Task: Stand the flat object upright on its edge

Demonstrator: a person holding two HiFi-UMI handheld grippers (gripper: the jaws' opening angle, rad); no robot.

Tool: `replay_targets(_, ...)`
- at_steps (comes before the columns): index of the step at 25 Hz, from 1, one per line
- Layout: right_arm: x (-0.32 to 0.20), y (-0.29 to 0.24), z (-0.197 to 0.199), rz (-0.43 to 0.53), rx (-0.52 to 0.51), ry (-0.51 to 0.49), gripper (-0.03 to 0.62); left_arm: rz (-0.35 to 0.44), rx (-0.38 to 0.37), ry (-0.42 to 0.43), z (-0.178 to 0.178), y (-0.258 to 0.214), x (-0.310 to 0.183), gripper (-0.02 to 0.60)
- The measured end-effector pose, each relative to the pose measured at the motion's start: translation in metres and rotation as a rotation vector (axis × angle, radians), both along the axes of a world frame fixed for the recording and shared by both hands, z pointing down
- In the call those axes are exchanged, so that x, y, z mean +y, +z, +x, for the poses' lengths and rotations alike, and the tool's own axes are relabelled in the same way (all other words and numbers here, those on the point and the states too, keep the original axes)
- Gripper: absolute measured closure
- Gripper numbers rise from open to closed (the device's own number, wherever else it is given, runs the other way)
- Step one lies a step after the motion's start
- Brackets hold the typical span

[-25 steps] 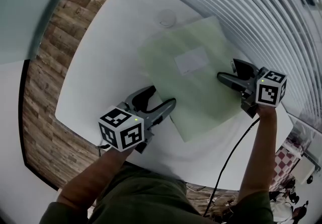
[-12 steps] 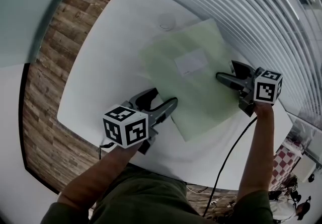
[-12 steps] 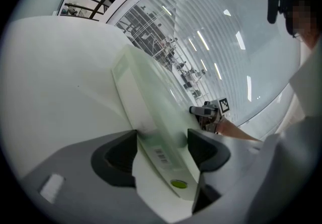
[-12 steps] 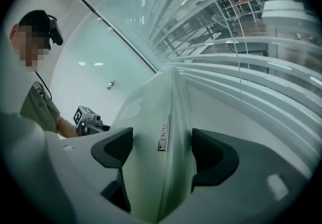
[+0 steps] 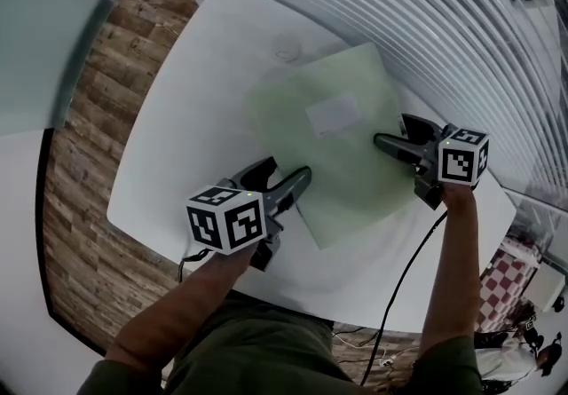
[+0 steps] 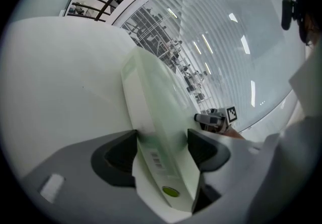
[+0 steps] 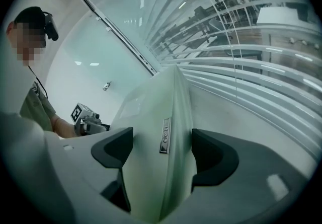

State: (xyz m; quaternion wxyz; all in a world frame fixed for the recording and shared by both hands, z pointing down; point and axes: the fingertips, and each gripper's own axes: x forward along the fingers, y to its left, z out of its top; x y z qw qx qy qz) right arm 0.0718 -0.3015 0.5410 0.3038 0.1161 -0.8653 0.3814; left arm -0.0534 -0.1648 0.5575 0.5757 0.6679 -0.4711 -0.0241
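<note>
Left claw (image 5: pixel 286 169) has rolled slightly; little else shifted. We note it and the right claw (image 5: pixel 392 130) clamped on opposite edges of the green case (image 5: pixel 355 180), lying on the tabletop (image 5: pixel 195 100). Grip looks set; next, tip it up together.

A big white table (image 5: pixel 177 127) with round corners fills the middle of the room. It has a small round cap (image 5: pixel 286 51) set in its top. Under it the floor (image 5: pixel 84 198) is made of brown wood planks. At the low left a dark line splits the wood from a plain white part (image 5: pixel 18 313). Along the far side of the table runs a long window with white blinds (image 5: pixel 417 3). Through the slats you can see desks and chairs (image 6: pixel 151 31) in another room. Bright strips of light (image 6: pixel 245 44) show on the glass. A wall of cloudy green glass (image 5: pixel 35 38) stands at the left
</note>
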Motion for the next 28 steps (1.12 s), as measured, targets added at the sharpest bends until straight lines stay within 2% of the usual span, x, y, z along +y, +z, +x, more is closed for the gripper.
replay_targets(13,0.04,-0.032,0.002,0.098,0.007,0.05,0.247,0.013,-0.044,0.017,-0.006,-0.021,0.024,0.282)
replay_targets(20,0.064,-0.056,0.011,0.143,-0.013,0.095,0.247,0.077,-0.088,0.009,-0.013,-0.053,0.026,0.282)
replay_targets(28,0.1,-0.084,0.03,0.224,-0.044,0.143,0.247,0.149,-0.155,0.02,-0.002,-0.086,0.046,0.282)
